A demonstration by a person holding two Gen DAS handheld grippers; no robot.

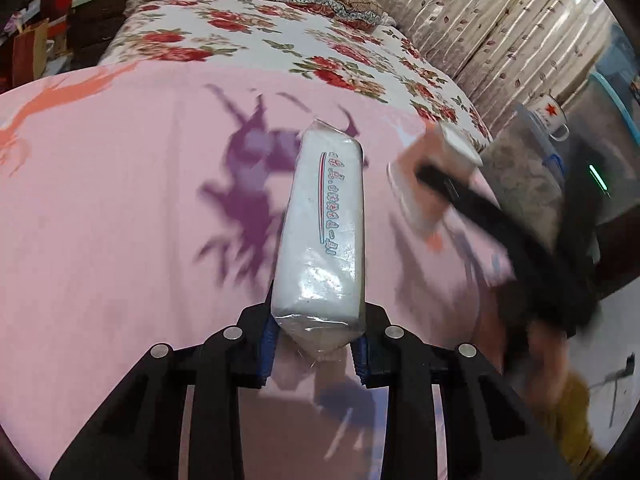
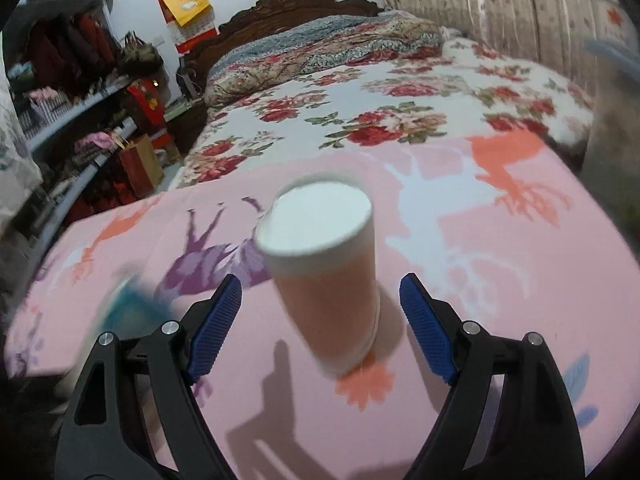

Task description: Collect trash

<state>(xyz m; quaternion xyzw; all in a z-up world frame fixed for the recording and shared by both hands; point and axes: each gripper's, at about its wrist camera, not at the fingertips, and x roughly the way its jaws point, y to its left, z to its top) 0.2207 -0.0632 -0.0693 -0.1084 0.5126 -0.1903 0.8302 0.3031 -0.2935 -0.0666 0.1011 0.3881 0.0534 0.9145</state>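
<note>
My left gripper [image 1: 316, 344] is shut on a white plastic-wrapped tissue pack [image 1: 324, 224] with red and blue print, held above the pink sheet [image 1: 120, 208]. My right gripper [image 2: 320, 320] is open, its blue pads either side of an upside-down paper cup [image 2: 324, 268] standing on the pink sheet [image 2: 480, 280]; the pads do not touch it. In the left wrist view the cup [image 1: 432, 184] and the blurred right gripper [image 1: 424, 172] show to the right of the pack.
The bed continues back with a floral blanket [image 2: 380, 112] and a folded quilt [image 2: 320, 48]. Curtains [image 1: 500, 20] run along the right. An enamel mug [image 1: 550, 116] sits on a grey bin at right. Cluttered shelves [image 2: 80, 120] stand at left.
</note>
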